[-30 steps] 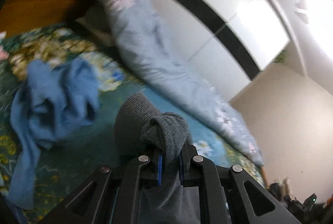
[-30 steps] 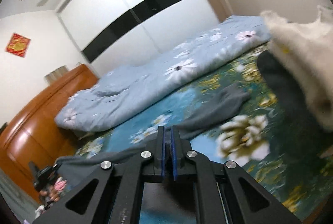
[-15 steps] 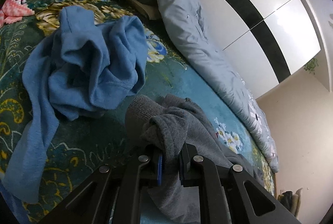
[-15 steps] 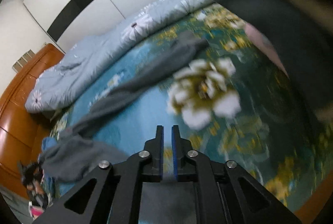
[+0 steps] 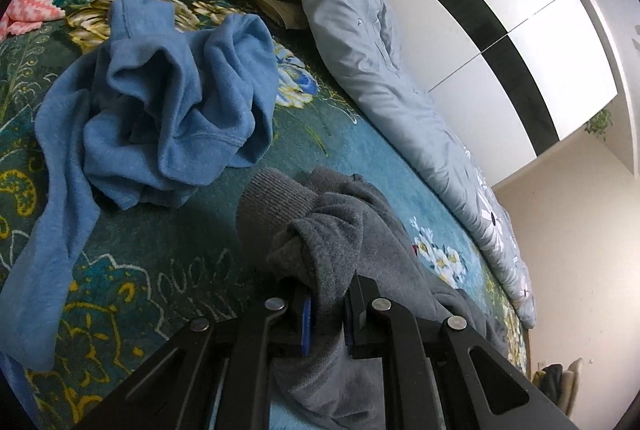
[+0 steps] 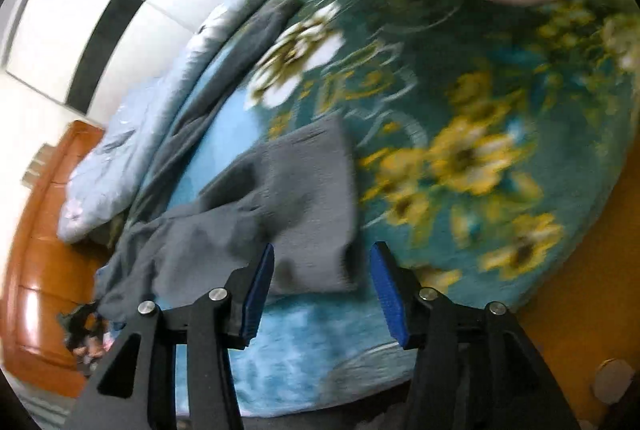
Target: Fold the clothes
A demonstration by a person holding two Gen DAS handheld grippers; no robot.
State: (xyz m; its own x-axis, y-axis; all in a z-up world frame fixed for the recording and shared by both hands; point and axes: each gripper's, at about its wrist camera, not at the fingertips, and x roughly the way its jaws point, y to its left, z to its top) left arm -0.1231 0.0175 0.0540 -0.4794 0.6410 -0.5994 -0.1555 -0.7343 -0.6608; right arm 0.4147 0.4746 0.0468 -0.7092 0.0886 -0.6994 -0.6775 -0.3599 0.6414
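Grey garment (image 5: 344, 242) sits bunched in my left gripper (image 5: 328, 314), pads pinched nearly shut on a thick fold w/ a ribbed cuff poking up past the tips. Same grip as a sec ago; the view has dropped from wall and quilt toward the bed. My right gripper (image 6: 320, 290) was pressed shut on nothing a sec ago; its jaws have just been opening and now stand about half apart. A squared end of the grey garment (image 6: 304, 198) shows between the blue pads (image 6: 258, 290), but I can't tell if they touch it. That view is blurred and has tipped from the room down to the bedspread (image 6: 480, 118).

From that end the grey cloth runs long and narrow, diagonally up-left toward the pale floral quilt (image 6: 132, 138). In the left view it trails right, alongside the quilt. Blue sweatshirt (image 5: 160, 110) lies crumpled just beyond the left tips, apart from the grey.
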